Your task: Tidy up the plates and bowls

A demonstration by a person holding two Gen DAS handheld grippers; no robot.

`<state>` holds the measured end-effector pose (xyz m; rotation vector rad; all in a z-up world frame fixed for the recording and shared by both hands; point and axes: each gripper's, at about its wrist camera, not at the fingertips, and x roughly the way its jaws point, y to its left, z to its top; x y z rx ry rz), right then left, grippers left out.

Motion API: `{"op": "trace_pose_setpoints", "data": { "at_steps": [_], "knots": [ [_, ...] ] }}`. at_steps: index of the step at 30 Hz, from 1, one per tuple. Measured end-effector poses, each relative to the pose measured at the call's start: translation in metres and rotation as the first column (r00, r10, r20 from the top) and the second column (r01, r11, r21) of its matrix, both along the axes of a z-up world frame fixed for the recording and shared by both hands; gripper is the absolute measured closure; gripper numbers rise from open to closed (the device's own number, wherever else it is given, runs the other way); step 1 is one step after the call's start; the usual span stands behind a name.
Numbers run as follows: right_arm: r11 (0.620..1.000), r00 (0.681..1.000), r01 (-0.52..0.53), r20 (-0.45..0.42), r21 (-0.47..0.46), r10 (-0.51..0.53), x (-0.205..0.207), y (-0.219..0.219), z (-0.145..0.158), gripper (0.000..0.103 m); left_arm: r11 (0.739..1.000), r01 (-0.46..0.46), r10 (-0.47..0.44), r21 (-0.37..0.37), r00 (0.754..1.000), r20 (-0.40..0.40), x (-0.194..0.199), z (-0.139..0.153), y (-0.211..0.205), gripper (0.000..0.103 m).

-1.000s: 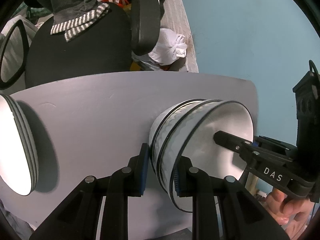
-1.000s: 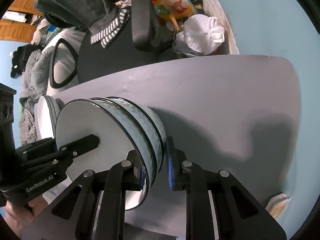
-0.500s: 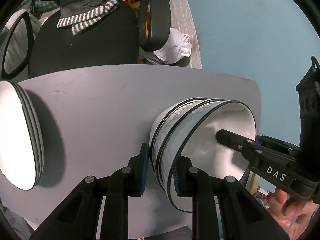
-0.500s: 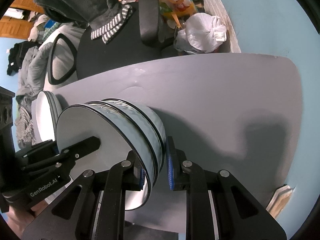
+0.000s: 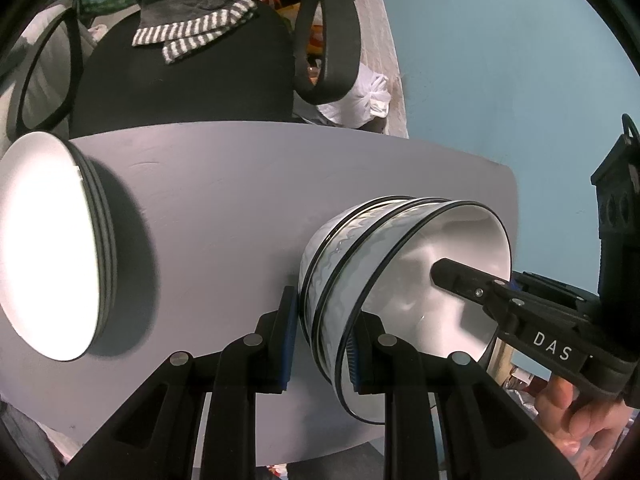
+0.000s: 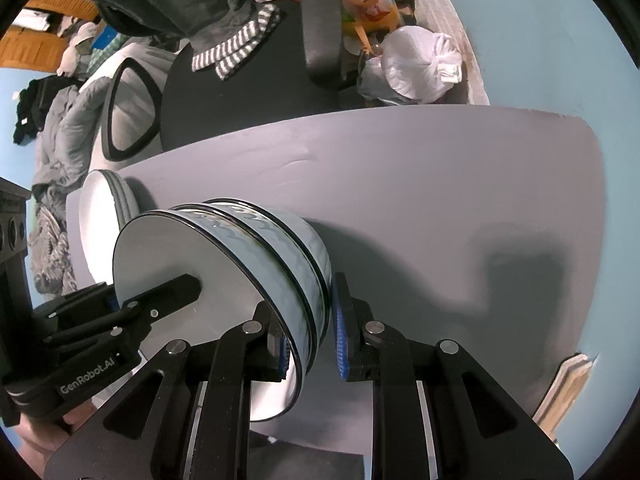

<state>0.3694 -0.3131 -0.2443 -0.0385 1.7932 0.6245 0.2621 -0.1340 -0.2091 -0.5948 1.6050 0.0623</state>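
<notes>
The left gripper [image 5: 322, 338] and right gripper [image 6: 312, 332] each pinch opposite rims of the nested white black-rimmed ceramic bowls [image 5: 400, 280] (three, apparently), steadying the stack above the grey table [image 5: 240, 200].

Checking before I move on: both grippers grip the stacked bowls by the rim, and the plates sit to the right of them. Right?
Not quite. The plates sit to the left of the bowls, as the left wrist view shows. The left gripper and right gripper do grip the rim.

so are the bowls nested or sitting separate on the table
Nested: the bowls sit one inside another, rims stacked close, with both the left gripper and right gripper straddling the wall.
</notes>
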Motion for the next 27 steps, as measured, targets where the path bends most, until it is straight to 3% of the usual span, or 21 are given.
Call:
{"op": "trace_pose_setpoints", "data": {
  "at_steps": [27],
  "knots": [
    [0.994,0.992,-0.111,0.07,0.018,0.11,-0.034,0.109,0.05,0.085,0.991,-0.133,0.132,0.023,0.99,0.044,-0.057,0.043,0.094,0.082]
  ]
}}
